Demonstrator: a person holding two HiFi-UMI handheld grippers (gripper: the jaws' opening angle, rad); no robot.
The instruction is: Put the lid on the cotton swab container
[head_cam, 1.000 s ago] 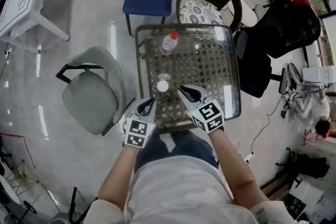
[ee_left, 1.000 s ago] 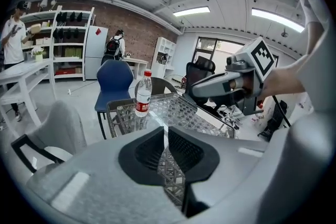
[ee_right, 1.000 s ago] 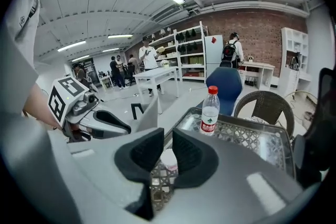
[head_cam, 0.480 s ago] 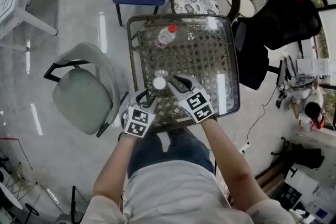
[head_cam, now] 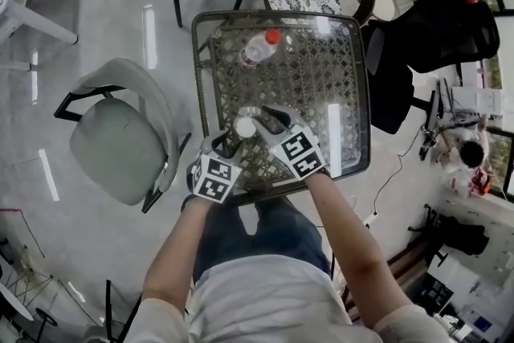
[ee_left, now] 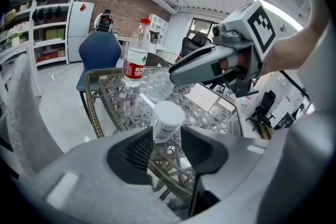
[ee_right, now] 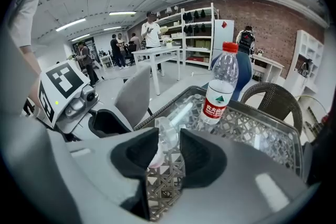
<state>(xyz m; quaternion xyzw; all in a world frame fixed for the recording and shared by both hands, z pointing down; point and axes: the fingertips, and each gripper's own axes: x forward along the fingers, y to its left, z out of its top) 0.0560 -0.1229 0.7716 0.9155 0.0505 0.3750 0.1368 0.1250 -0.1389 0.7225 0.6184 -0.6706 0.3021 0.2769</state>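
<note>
Spread and just opening, pinching nothing yet: L gripper (head_cam: 218,147) w/ cotton swab container (ee_left: 167,122) in its gap near front of table (head_cam: 321,76), R gripper (head_cam: 273,120) framing clear lid (ee_right: 167,131) just behind. Close L low on body, keep upright; take lid by rim, level.

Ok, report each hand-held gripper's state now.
Left hand-held gripper: open, jaws just opening; container at the tips, not gripped.
Right hand-held gripper: open, jaws just opening; lid at the tips, not gripped.
</note>
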